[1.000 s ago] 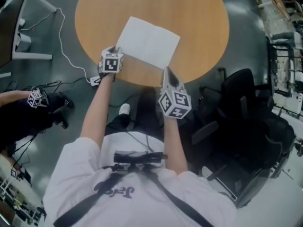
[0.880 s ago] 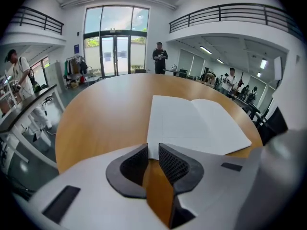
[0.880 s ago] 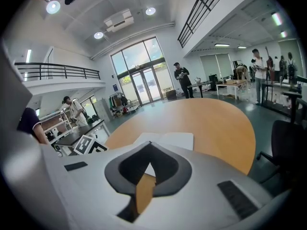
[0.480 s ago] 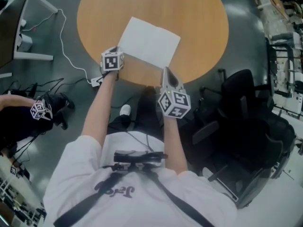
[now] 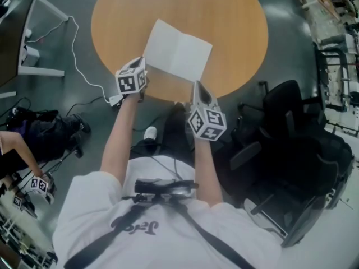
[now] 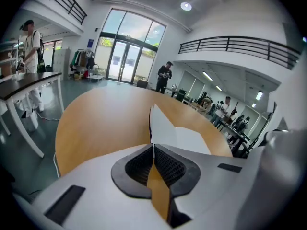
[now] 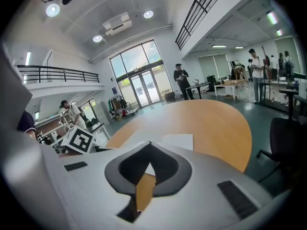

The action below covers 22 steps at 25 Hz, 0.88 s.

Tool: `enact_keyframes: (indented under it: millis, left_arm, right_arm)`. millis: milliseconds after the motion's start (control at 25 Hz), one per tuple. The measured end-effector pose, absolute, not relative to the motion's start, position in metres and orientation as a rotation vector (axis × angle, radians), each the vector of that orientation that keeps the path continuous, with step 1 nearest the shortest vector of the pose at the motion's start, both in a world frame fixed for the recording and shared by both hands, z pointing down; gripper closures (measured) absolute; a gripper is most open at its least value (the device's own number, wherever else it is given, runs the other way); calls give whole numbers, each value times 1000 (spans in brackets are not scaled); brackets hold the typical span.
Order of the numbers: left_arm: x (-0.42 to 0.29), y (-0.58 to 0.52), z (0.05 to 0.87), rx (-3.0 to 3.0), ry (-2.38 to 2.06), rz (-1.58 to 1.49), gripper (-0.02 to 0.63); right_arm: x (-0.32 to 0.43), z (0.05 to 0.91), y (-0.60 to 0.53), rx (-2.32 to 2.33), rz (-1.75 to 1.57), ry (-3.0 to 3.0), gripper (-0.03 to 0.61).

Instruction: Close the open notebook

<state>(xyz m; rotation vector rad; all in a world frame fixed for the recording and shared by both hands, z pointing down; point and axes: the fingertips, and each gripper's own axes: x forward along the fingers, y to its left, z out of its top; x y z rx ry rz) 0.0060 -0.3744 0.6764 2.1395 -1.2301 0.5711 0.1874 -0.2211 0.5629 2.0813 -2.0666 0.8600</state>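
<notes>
An open white notebook (image 5: 178, 49) lies on the round wooden table (image 5: 235, 21). My left gripper (image 5: 143, 62) is at the notebook's near left corner, its jaws closing. In the left gripper view the pads (image 6: 163, 164) press on the edge of the left leaf (image 6: 159, 124), which stands lifted off the table while the right page (image 6: 192, 139) lies flat. My right gripper (image 5: 199, 88) is shut on nothing, its tip at the table's near edge just short of the notebook's near right corner. The right gripper view shows the notebook (image 7: 178, 140) ahead of the jaws.
A black office chair (image 5: 291, 144) stands close on the right. A white cable (image 5: 76, 60) and a white desk frame (image 5: 39, 69) are on the floor at left. A person's arm (image 5: 19, 147) shows at the lower left.
My left gripper has closed on the notebook's left edge, then risen and rolled a little, lifting that leaf. The right gripper has stayed still. The person at left has moved down.
</notes>
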Motion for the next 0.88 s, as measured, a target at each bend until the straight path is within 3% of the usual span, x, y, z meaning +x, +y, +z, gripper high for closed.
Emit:
enact_keyframes:
  millis: [400, 880]
  left_arm:
    - [98, -305, 610, 2320, -964, 408, 589]
    - [190, -257, 642, 2384, -692, 545, 589]
  right_arm:
    - [206, 549, -210, 2153, 841, -2048, 560]
    - [232, 546, -190, 2278, 853, -1970, 560]
